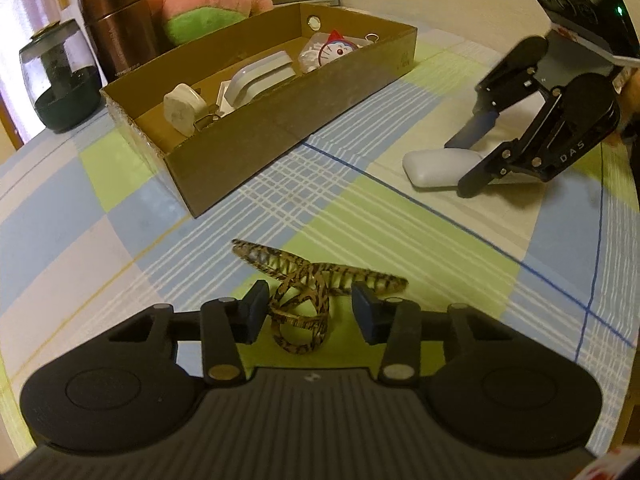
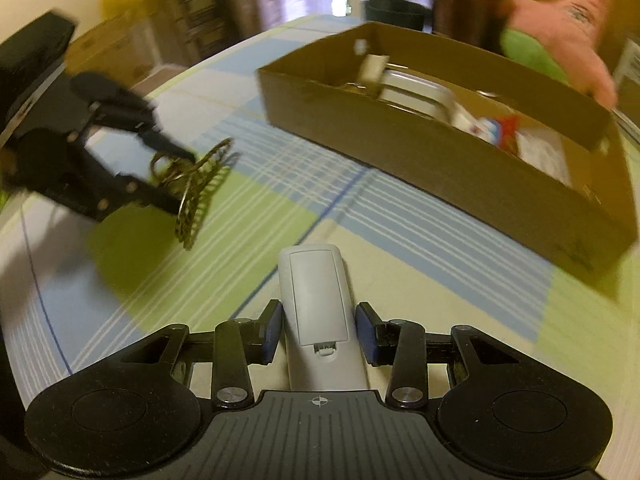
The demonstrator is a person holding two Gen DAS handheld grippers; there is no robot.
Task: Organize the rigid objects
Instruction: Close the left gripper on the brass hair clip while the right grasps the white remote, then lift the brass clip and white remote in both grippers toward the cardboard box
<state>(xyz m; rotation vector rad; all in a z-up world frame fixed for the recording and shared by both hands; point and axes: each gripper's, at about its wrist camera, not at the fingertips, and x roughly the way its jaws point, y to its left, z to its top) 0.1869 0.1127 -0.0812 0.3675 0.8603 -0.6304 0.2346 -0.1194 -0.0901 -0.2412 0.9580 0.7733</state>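
Note:
A leopard-print hair clip [image 1: 304, 296] lies on the checked tablecloth between the open fingers of my left gripper [image 1: 308, 312]; the pads stand a little off it on both sides. It also shows in the right wrist view [image 2: 196, 192]. A white remote control [image 2: 320, 312] lies battery-cover up between the fingers of my right gripper [image 2: 320, 332], with small gaps at both pads. The remote [image 1: 436, 168] and the right gripper [image 1: 468, 164] show at the right of the left wrist view. A cardboard box [image 1: 280, 128] holds several white items and a Doraemon toy [image 1: 336, 50].
Behind the box stand a pink and green plush toy [image 1: 212, 0], a brown metal canister [image 1: 118, 24] and a dark glass jar [image 1: 60, 76]. Blue lines [image 1: 440, 216] mark the tablecloth. The right wrist view is motion-blurred.

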